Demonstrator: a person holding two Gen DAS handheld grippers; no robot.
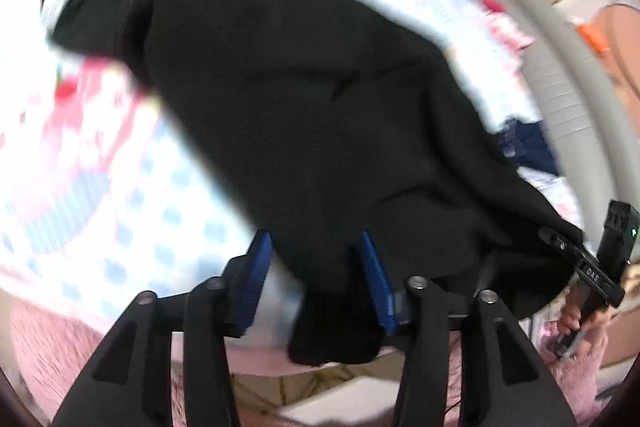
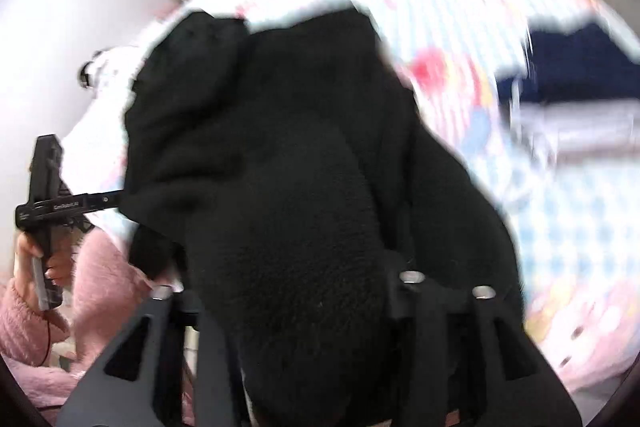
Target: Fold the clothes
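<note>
Garment: black fleece garment (image 1: 304, 99) lies rumpled on patterned bedsheet (image 1: 120, 187) | Left gripper (image 1: 316, 275): spread, hem between pads | Right gripper (image 2: 296, 307): grip cannot be told, fleece-covered | Progress: unfinished; folding and stacking judged left.

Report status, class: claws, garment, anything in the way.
Left claw: blue pads apart, black garment between. Right claw: buried in cloth, grip unclear. Navy clothes lie clear, beside.

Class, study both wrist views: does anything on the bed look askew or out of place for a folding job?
Yes. The black garment lies rumpled and slanted on the patterned bedspread, its far end bunched, not flat. A dark blue garment sits apart.
</note>
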